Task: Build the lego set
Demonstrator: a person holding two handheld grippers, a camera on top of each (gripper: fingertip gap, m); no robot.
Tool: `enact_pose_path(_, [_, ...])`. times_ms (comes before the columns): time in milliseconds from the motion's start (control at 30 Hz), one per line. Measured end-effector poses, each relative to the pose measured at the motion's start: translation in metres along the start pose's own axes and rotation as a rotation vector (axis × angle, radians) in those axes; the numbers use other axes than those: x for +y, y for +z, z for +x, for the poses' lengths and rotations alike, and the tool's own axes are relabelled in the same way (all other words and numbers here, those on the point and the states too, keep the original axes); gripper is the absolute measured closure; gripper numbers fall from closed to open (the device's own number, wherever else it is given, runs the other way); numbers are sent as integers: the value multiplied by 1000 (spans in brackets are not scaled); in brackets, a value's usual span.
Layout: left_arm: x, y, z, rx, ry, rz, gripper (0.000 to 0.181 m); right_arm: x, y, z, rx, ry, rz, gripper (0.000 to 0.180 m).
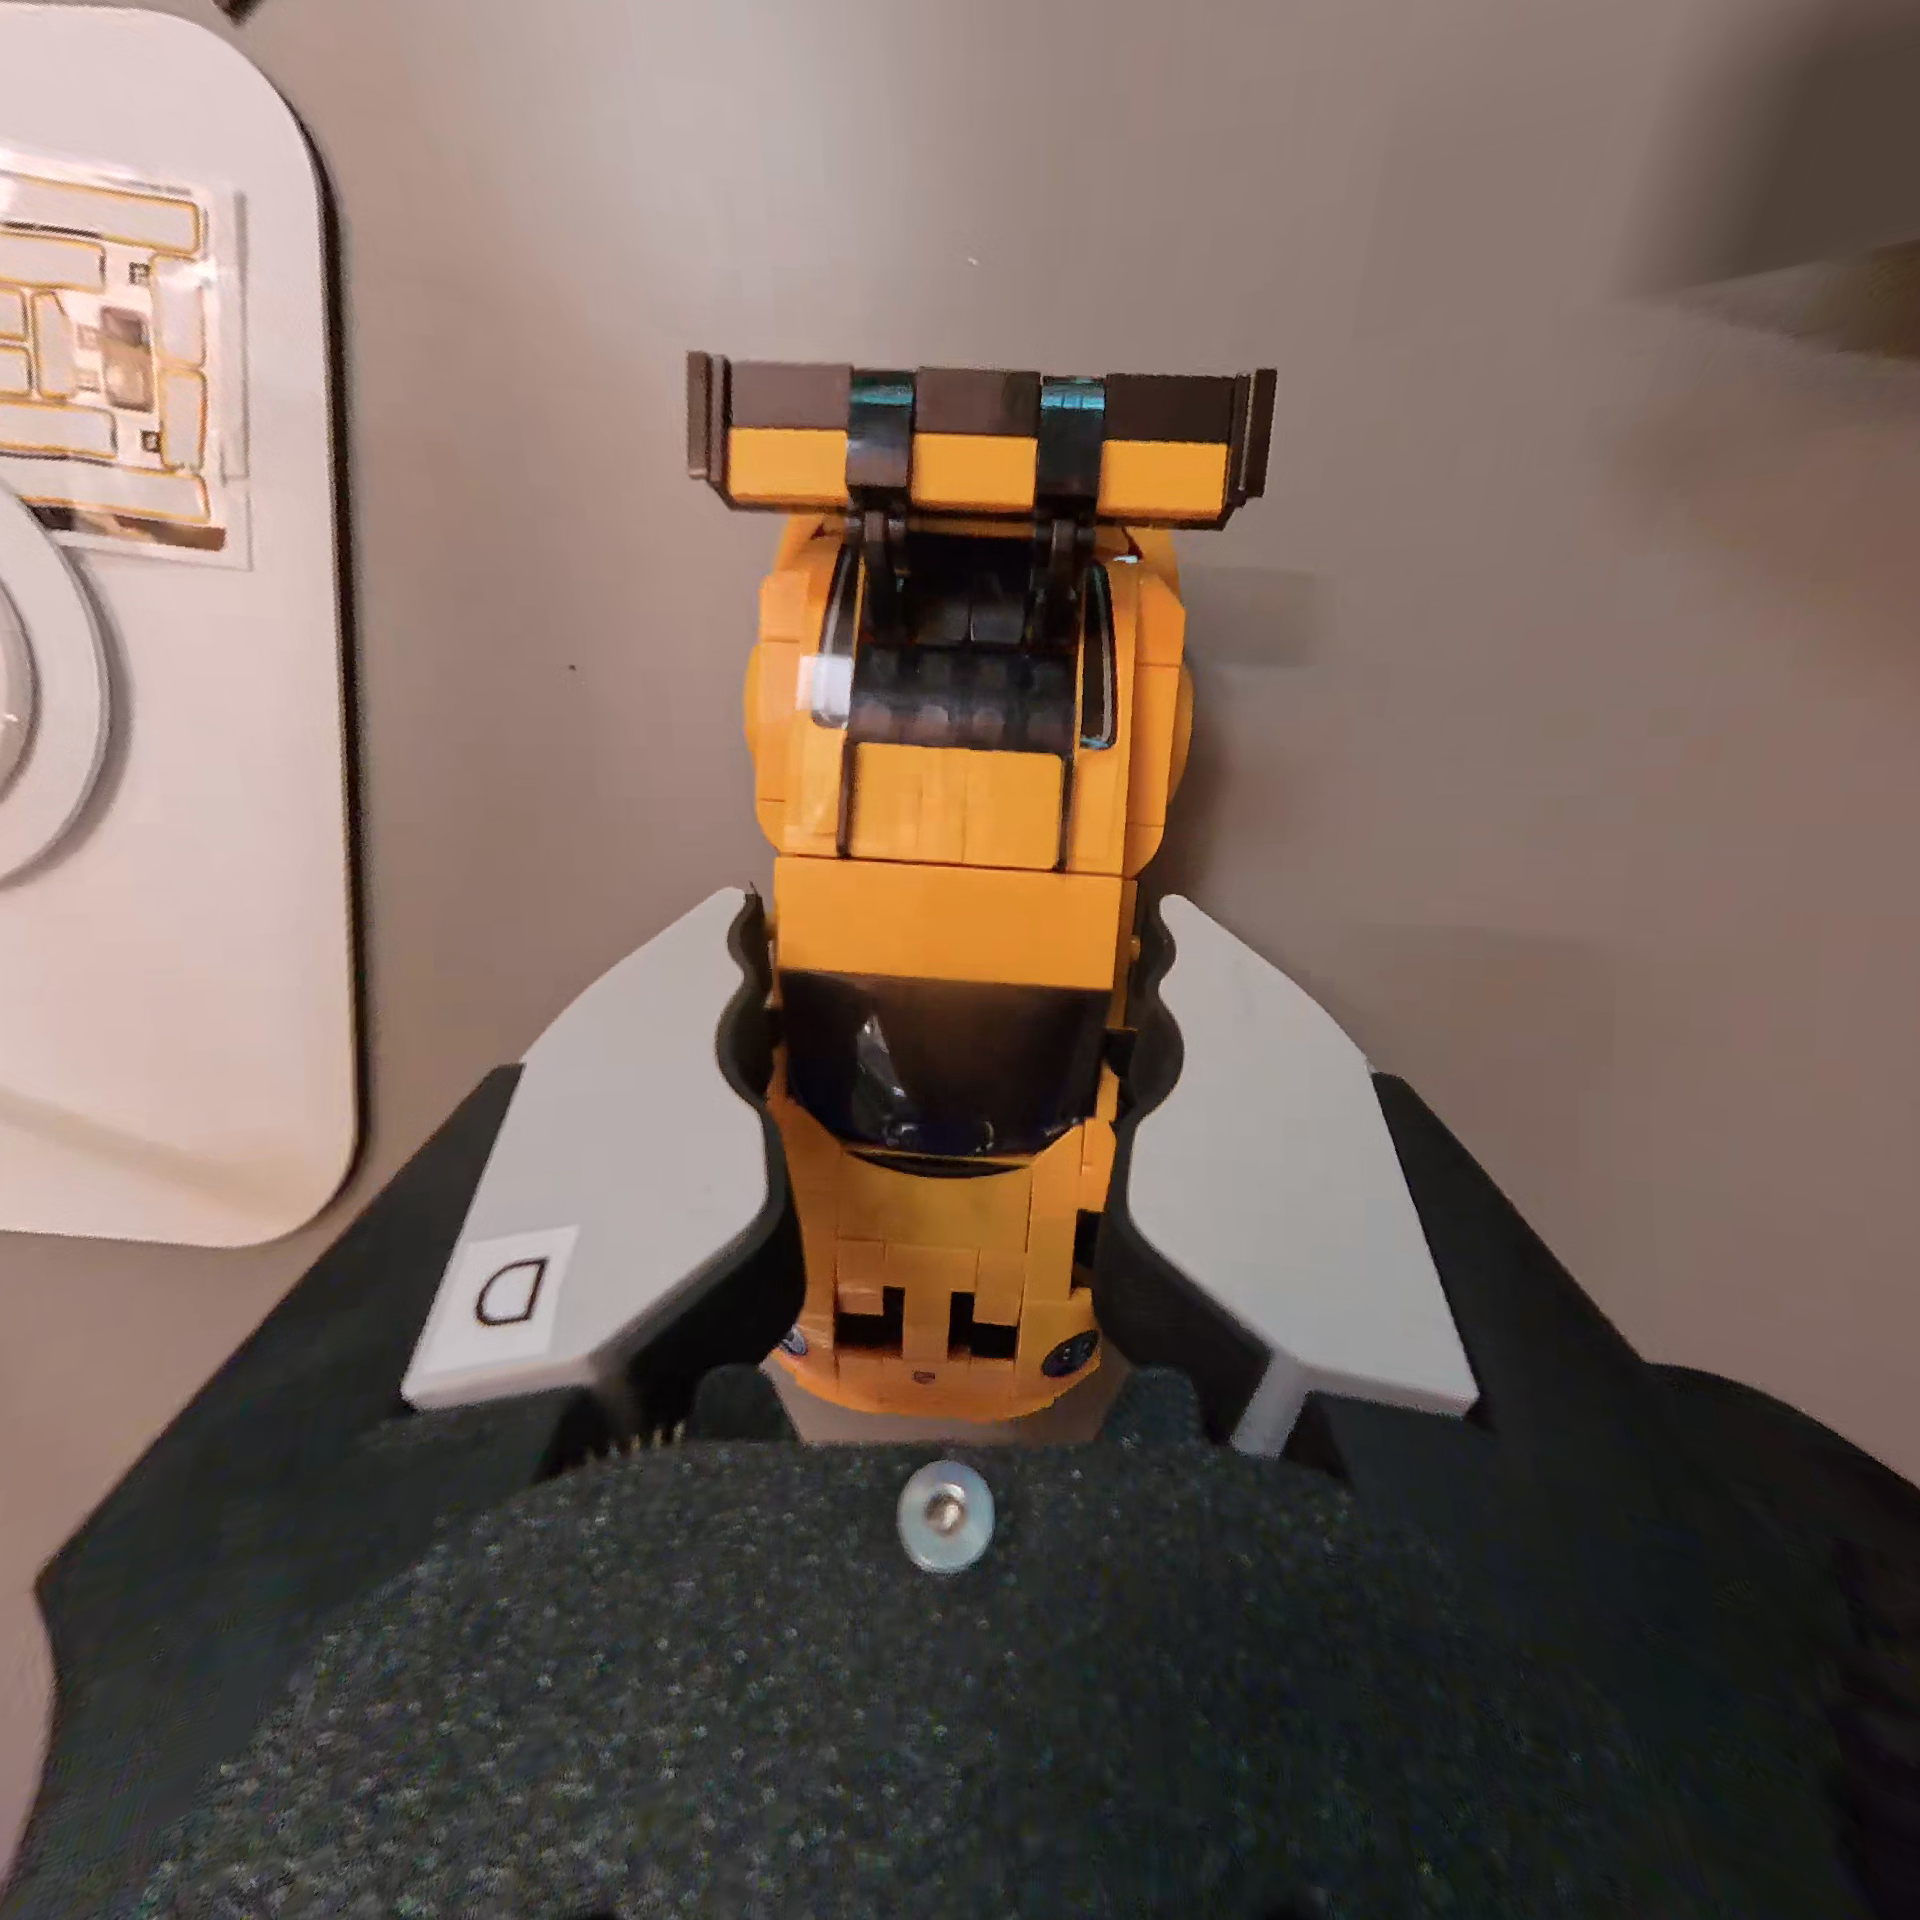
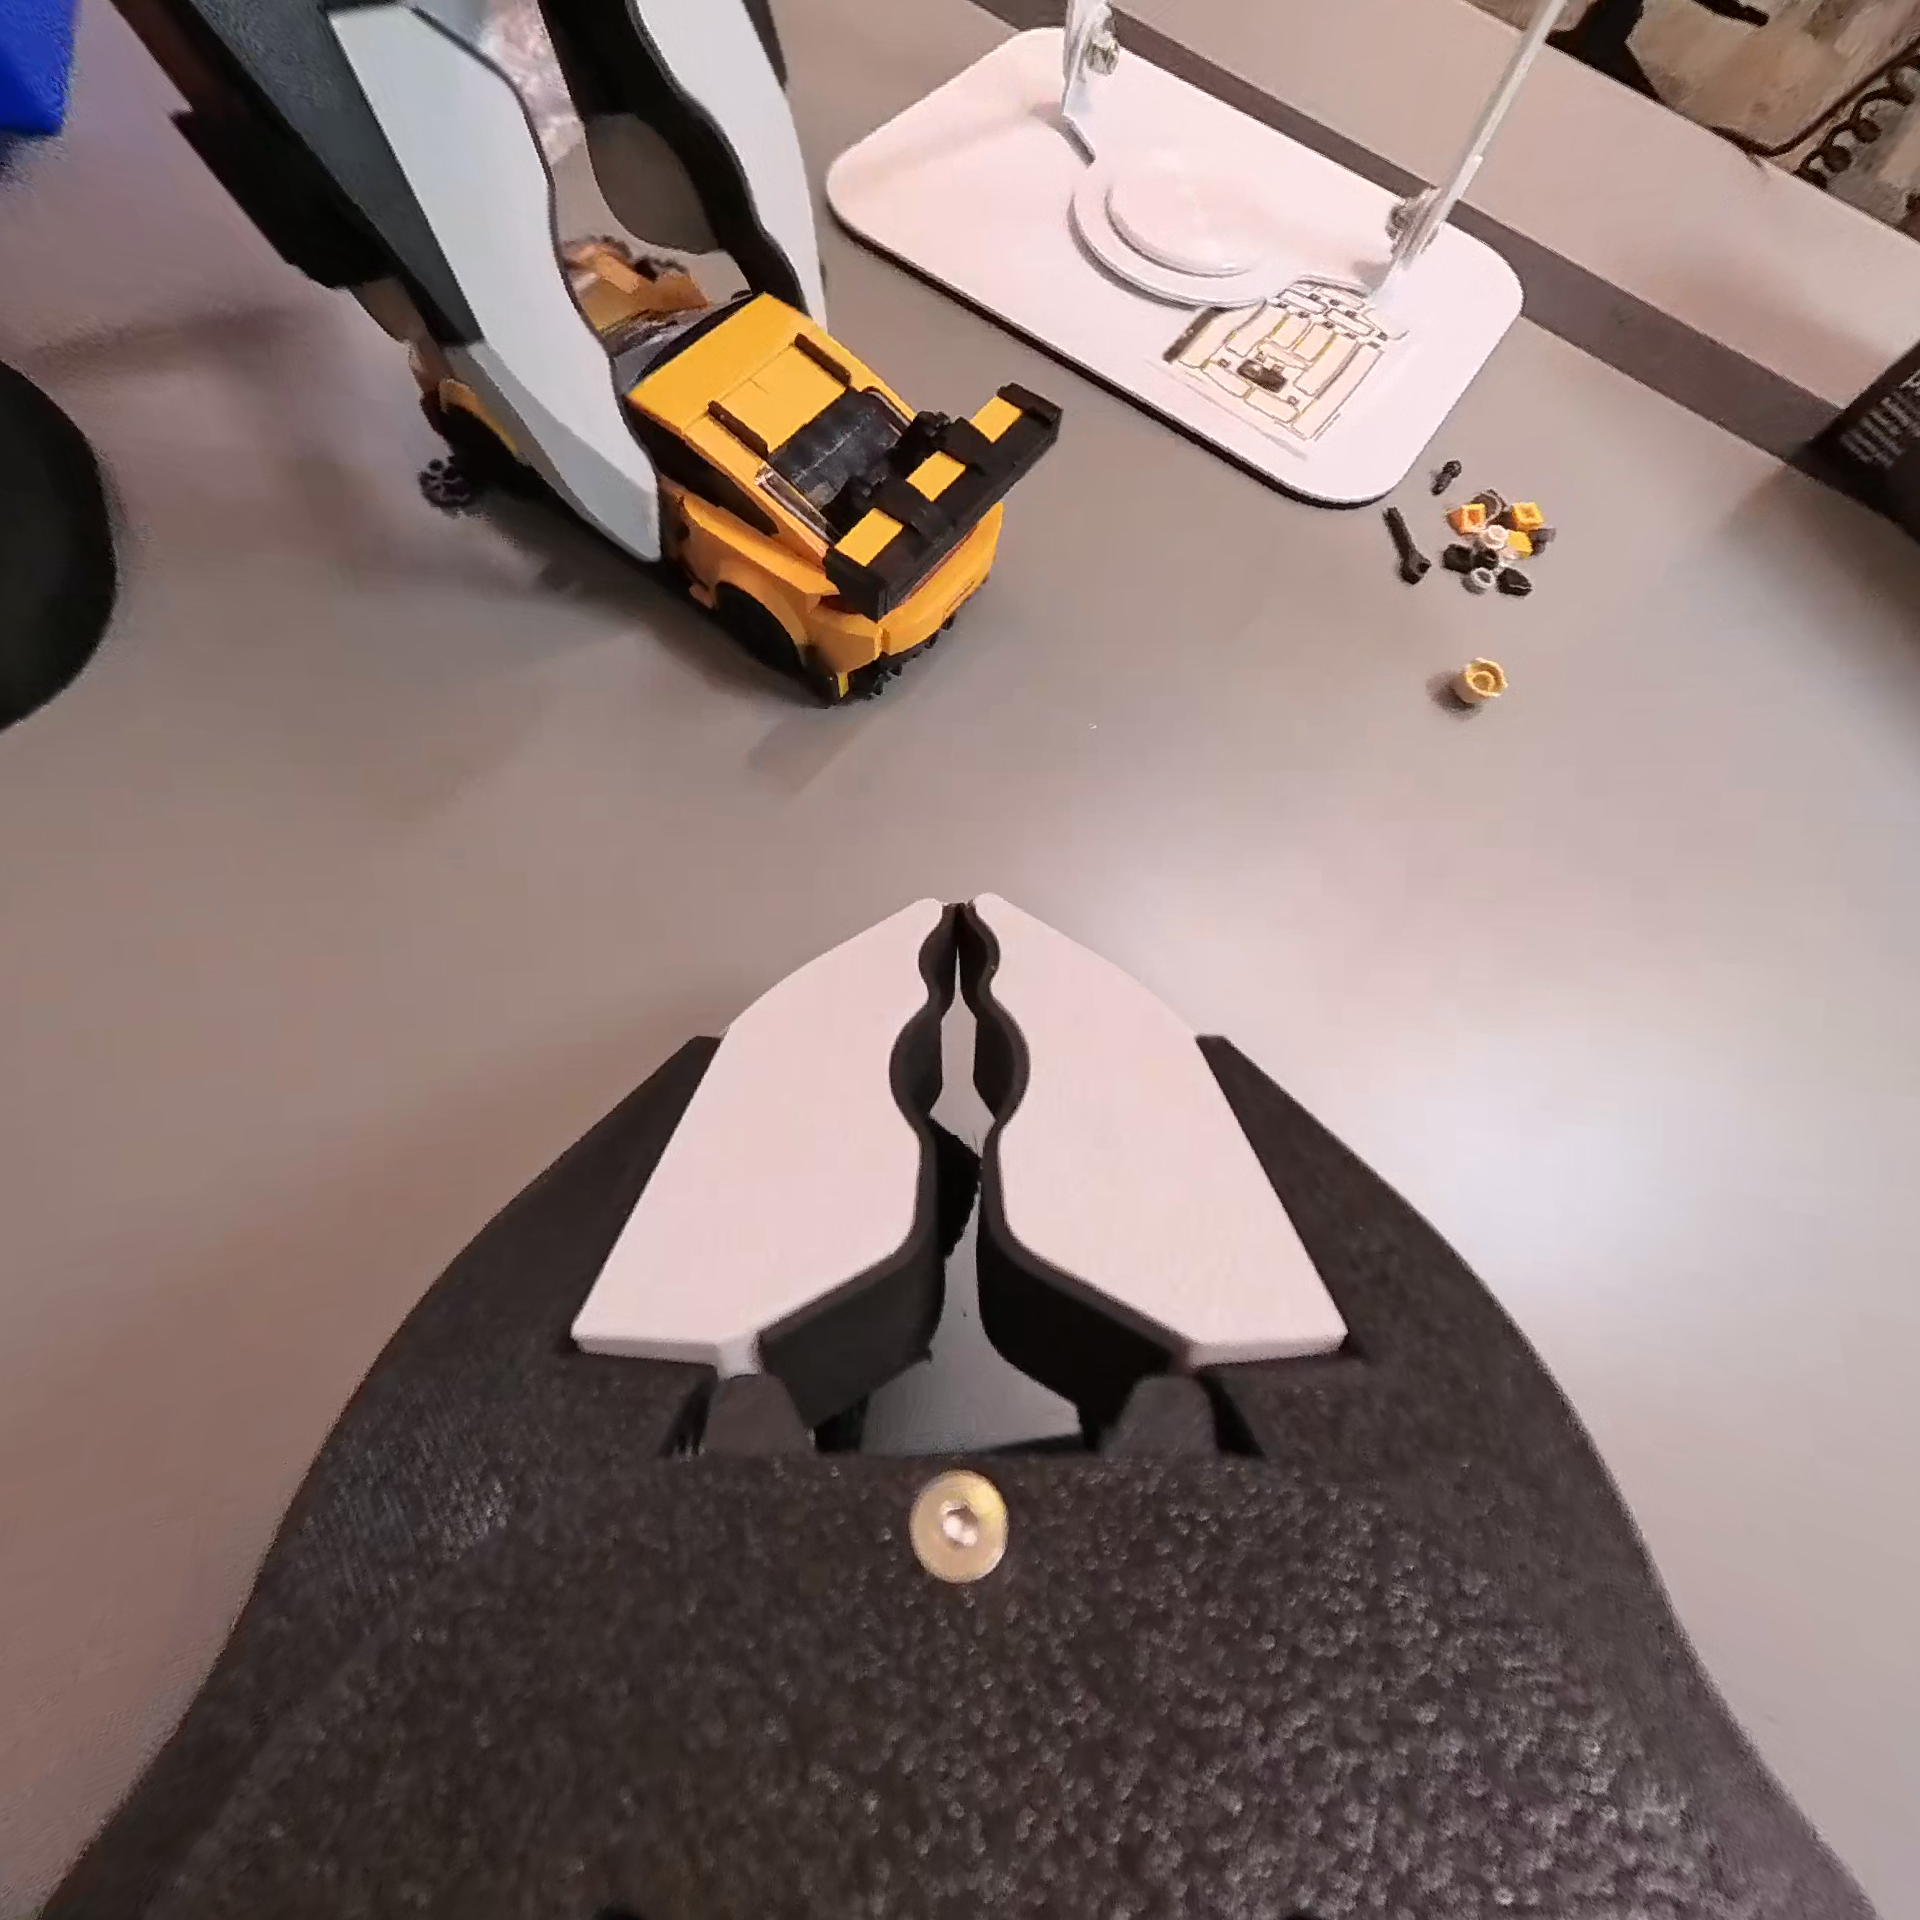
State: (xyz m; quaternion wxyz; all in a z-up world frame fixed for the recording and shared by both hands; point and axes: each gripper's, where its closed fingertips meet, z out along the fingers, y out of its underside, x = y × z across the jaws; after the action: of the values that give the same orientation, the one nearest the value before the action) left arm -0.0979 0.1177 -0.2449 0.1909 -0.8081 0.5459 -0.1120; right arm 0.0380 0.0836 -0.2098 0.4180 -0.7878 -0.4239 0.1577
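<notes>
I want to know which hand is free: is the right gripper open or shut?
Shut and empty. The right gripper's fingertips meet with nothing between them, hovering above the grey table.

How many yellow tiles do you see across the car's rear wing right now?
3. On the rear wing of the yellow lego car, one sits at its left end, one in the middle, one at its right end, split by two black brackets.

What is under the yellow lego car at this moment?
The yellow lego car rests on the grey table; a black rear wheel touches it. The left hand-held gripper clamps the front half, hiding the front wheels and the table beneath.
</notes>
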Motion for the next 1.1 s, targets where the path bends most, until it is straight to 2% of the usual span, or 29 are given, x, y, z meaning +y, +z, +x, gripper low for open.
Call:
enact_pose_path(67, [1,-8,-1,-2,-20,27,116,0,2,-2,-11,-1,-7,180])
enact_pose_path(167, [8,-17,1,22,-63,18,104,1,5,-5,-28,-1,-14,180])
enact_pose_path(333, [21,-2,-2,-19,-8,-59,110,-2,6,-4,-43,13,-5,180])
enact_pose_path(767, [-21,18,2,10,7,-101,109,1,2,-3,-52,20,-9,180])
enact_pose_path(900, [-41,10,3,60,14,-53,105,2,-1,1,-48,27,-5,180])
enact_pose_path(1000, [-51,7,3,79,19,-61,108,0,-1,2,-53,33,3,180])
enact_pose_path(1100, [-46,15,3,65,55,-131,120,0,-1,0,-56,25,3,180])
